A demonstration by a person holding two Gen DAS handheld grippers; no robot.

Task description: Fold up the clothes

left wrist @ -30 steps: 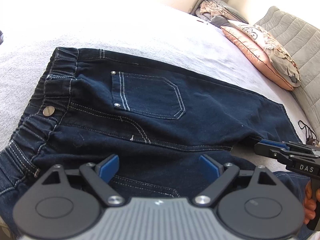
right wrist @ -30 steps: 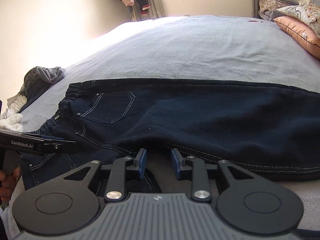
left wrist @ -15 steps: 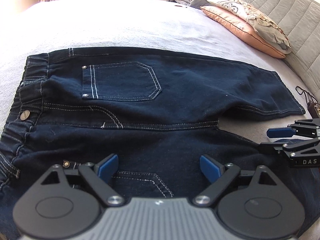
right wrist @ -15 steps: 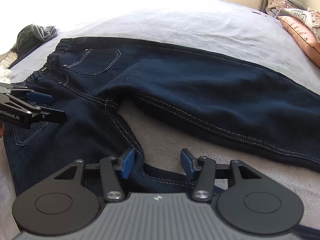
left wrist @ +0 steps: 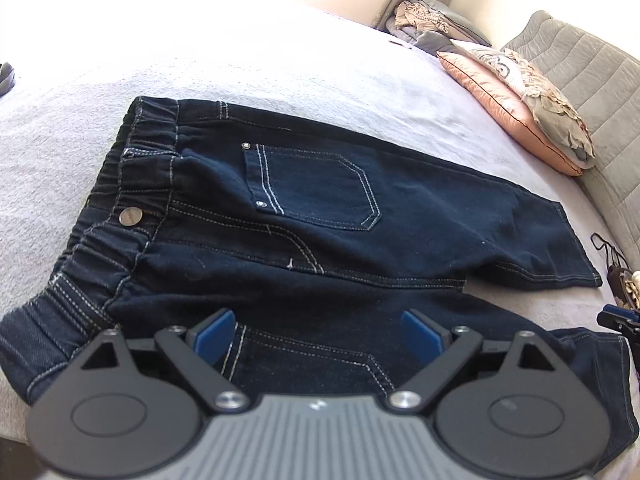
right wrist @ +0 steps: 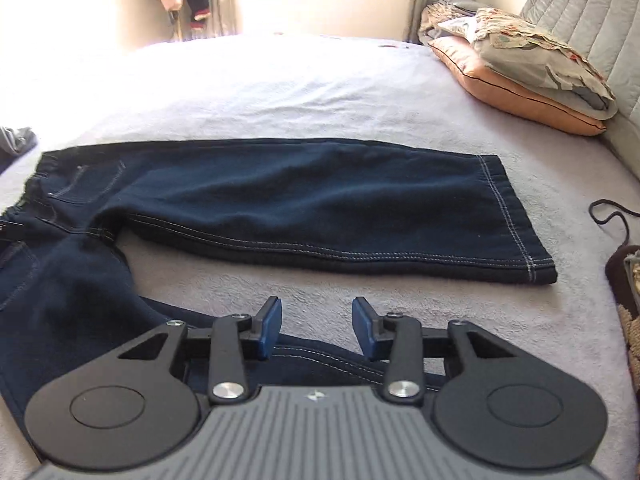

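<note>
Dark jeans (left wrist: 320,208) lie flat on the bed (left wrist: 260,52), back pockets up, legs splayed in a V: far leg (right wrist: 320,204) runs out straight toward the pillow side, near leg (right wrist: 72,300) runs along the bed's near edge under both tools. Step in hand looks like setup for the first fold, leg onto leg, nothing lifted yet. Left tongs (left wrist: 316,336) hover over the seat by the near pocket, jaws wide and opening, denim below them but nothing pinched. Right tongs (right wrist: 316,328) sit over the near leg's inseam edge, jaws closing, only bare bed and a strip of seam in the gap, no fabric pinched as far as I can tell. Next move, my read: right takes the near leg close to its hem, left takes the near waistband (left wrist: 120,208) corner, then carry both across onto the far leg, seams lined up. Room: plenty of bare bed beyond the far leg. Tight spots are the pillow-side edge, where pillows (right wrist: 532,80) sit against the headboard and a dark cord (right wrist: 608,216) and some clutter lie near the far hem (right wrist: 516,224), and the near edge, where the leg could slide off
</note>
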